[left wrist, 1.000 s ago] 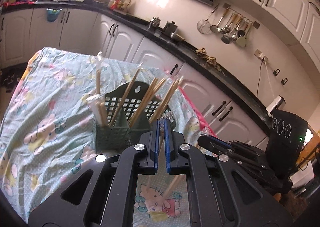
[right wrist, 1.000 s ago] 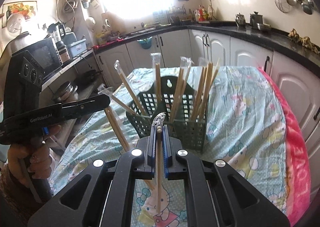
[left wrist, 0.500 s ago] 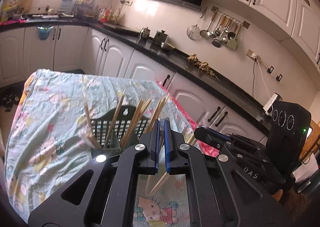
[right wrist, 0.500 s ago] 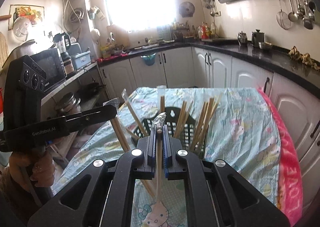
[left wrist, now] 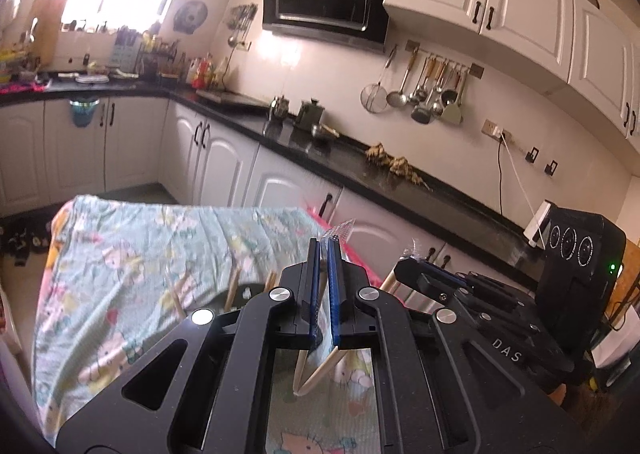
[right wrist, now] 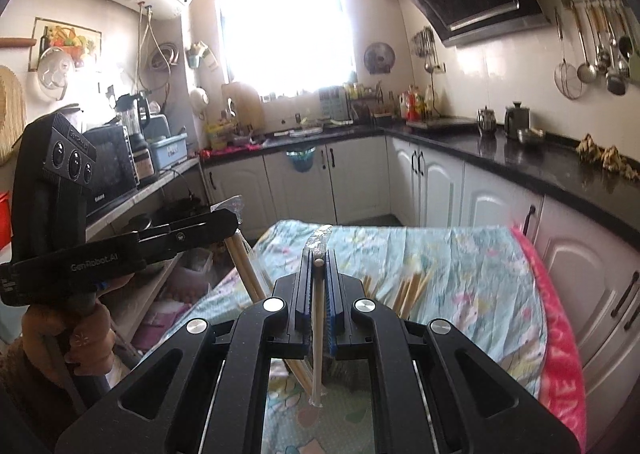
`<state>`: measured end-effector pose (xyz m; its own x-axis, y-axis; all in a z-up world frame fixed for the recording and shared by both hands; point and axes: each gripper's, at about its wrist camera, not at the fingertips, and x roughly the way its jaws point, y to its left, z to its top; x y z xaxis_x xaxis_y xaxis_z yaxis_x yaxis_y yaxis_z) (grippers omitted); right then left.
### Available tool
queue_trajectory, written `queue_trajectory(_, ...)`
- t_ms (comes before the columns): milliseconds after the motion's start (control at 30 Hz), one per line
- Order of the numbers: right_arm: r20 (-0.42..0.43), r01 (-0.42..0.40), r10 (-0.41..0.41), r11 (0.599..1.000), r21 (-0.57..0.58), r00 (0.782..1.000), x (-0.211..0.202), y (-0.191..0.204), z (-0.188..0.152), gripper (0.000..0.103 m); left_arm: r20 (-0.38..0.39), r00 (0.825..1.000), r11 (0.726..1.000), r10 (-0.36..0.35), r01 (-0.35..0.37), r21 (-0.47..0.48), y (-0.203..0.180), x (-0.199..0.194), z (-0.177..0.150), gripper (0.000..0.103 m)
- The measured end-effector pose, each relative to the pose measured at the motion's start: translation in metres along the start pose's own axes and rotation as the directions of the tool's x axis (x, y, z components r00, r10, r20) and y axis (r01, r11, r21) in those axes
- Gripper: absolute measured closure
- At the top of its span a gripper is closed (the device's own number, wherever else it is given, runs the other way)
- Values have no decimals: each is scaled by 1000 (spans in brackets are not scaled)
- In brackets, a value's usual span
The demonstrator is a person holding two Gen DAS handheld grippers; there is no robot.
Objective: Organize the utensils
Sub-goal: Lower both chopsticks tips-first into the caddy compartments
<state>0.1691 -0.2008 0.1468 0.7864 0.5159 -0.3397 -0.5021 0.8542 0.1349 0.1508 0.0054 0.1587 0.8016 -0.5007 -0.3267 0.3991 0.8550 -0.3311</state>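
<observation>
Chopsticks, one wrapped pair per gripper. Right gripper (right wrist: 318, 270) is clamped on a wrapped pair (right wrist: 318, 334), stick near vertical between the blue pads (right wrist: 330, 302), lower tip hanging just above the cloth, crinkled wrapper end poking out past the fingertips. Left gripper (left wrist: 325, 254) is closed too, pinching the clear wrapper of another pair (left wrist: 316, 370); sticks angle out below the jaws (grip looks to be more on plastic than wood, so slip risk).

Next out: the dark basket (left wrist: 244, 294) sits on the table under both grippers, mostly hidden behind the gripper bodies; only its rim tab shows. Loose chopstick tops (right wrist: 412, 288) stick up from it, leaning toward the table's right edge in the right wrist view.

Step in hand, my read: both pairs are held lifted above the basket, to be dropped in or sorted.
- Keep each pair close to upright before lowering, tips first.
- Aim for a gap between the sticks already standing; don't knock them.
- Left side: lower slowly, since the wrapper may slide.
- Release only once the tips are inside the rim.

Farther: the Hello Kitty tablecloth (left wrist: 132, 254) runs to the table's far edge; pink trim (right wrist: 560, 334) along its right edge. Kitchen counters (left wrist: 320, 145) beyond.
</observation>
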Motion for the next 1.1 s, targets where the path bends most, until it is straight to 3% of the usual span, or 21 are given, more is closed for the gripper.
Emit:
queue_trajectory(567,159,36,-26,998,-59,987,-13,-3,57,97,123,990,996,64,-71,48,-6,-5,49,101)
queue_trajectory(800,212,79,-57,992,-95,976,-13,-4,64,97,123,987,994,103,-107,25,8,10,48,101)
queue_trajectory(1100,194,116,-95,988,-102,976,8,-16,53,97,95,985,990,144,-144,-14,26,34,36,101)
